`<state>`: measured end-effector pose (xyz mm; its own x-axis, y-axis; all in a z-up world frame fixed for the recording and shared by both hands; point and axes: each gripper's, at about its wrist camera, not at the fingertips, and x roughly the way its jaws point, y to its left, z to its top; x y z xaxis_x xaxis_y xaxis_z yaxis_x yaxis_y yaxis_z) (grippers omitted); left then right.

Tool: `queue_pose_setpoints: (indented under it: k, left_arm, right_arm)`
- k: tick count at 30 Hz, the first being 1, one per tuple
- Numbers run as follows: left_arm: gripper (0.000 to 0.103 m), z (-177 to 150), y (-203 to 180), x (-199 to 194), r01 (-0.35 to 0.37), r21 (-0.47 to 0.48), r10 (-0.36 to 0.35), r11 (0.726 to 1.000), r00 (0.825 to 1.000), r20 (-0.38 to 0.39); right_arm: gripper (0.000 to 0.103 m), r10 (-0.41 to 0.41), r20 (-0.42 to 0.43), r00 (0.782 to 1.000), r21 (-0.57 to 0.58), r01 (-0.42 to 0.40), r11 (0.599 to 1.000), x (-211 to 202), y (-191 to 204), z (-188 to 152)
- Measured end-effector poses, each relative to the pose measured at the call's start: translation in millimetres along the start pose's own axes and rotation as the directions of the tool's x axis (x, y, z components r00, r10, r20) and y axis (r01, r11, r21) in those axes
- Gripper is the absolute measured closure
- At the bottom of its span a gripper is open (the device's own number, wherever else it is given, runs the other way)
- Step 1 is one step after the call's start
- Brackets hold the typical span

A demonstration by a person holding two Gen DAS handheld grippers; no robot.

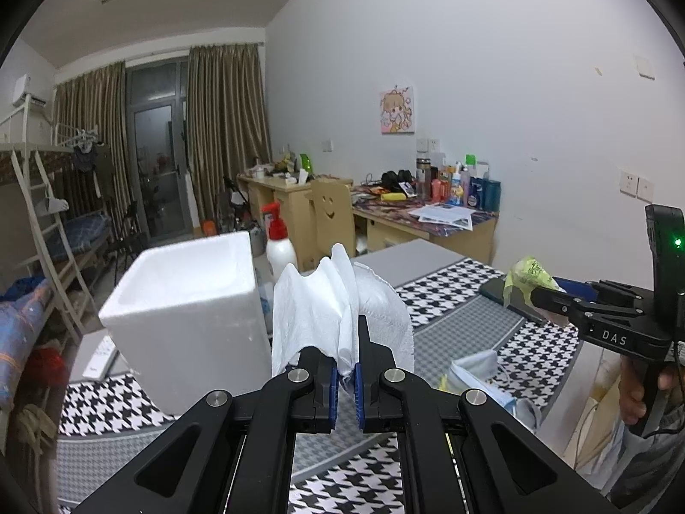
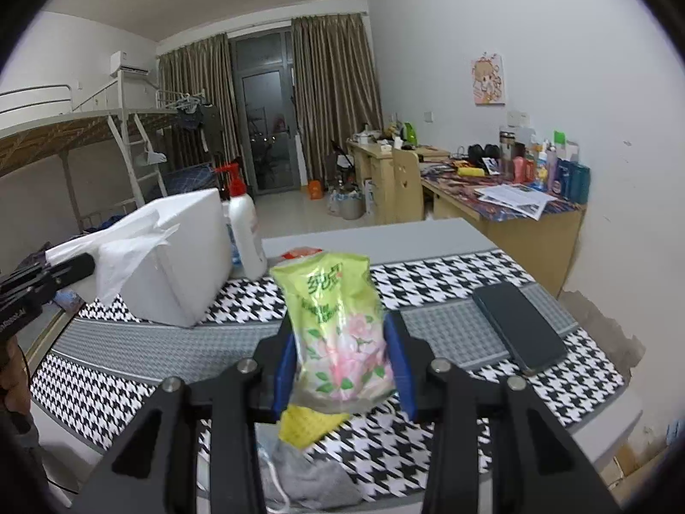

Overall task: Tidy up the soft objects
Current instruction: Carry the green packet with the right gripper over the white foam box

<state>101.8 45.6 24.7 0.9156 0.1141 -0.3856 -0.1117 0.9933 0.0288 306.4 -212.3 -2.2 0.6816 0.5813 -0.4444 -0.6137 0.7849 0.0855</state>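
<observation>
My left gripper (image 1: 346, 368) is shut on a white paper tissue (image 1: 325, 312) and holds it up above the table, just right of a white foam box (image 1: 188, 321). In the right wrist view the tissue (image 2: 124, 248) hangs in front of the foam box (image 2: 180, 257), with the left gripper (image 2: 64, 272) at the left edge. My right gripper (image 2: 342, 360) is shut on a green tissue pack with pink flowers (image 2: 338, 330), held above the houndstooth tablecloth (image 2: 449, 282). The left wrist view shows the right gripper (image 1: 543, 300) holding the pack (image 1: 528, 276) at the right.
A black phone (image 2: 518, 325) lies on the cloth at the right. A white pump bottle with a red top (image 2: 244, 231) stands behind the foam box. Face masks (image 1: 479, 368) and a grey cloth (image 2: 308, 479) lie near the table's front edge. A cluttered desk (image 2: 513, 201) stands beyond.
</observation>
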Motion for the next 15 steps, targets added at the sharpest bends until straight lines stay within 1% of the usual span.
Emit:
queue_pose_setpoints:
  k: [8,15]
  left_arm:
    - [0.097,14.1,7.8,-1.2,-0.017,0.010,0.017,1.000,0.999,0.032]
    - [0.097,21.0,19.2,0.3,-0.042,-0.009,0.042,0.999,0.998,0.052]
  right_arm:
    - [0.059,0.038,0.038,0.999,-0.019,-0.037,0.999,0.2,19.8,19.3]
    - [0.059,0.077,0.063,0.995,-0.038,-0.074,0.996,5.2,39.6,33.4]
